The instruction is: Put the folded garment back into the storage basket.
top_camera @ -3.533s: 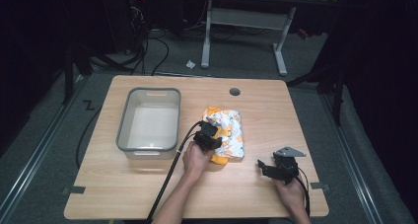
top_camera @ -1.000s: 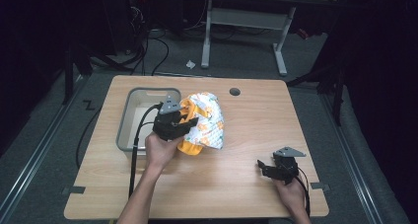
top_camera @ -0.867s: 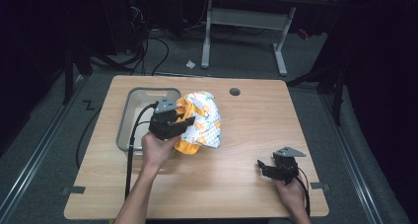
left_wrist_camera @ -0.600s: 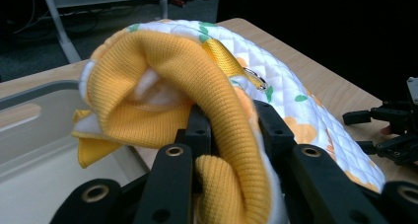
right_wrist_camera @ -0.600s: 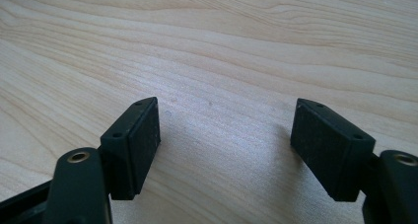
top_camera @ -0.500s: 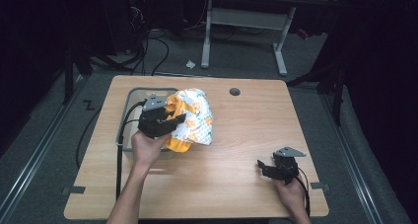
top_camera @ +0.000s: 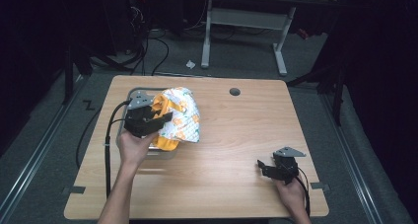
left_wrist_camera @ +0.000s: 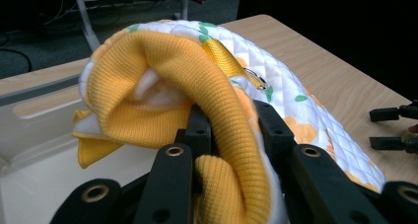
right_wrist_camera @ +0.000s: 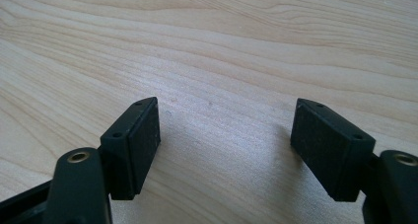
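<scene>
The wooden table [top_camera: 231, 150] carries a clear plastic bin [top_camera: 129, 93] toward nine o'clock. Above the bin's near, three-o'clock edge hangs a quilted white garment [top_camera: 181, 116] with orange flowers and yellow ribbed trim, lifted off the wood. The left gripper [top_camera: 158, 121] has its jaws clamped on that yellow trim. At five o'clock the right gripper [top_camera: 262, 168] rests low over bare wood, jaws spread wide with nothing between them.
</scene>
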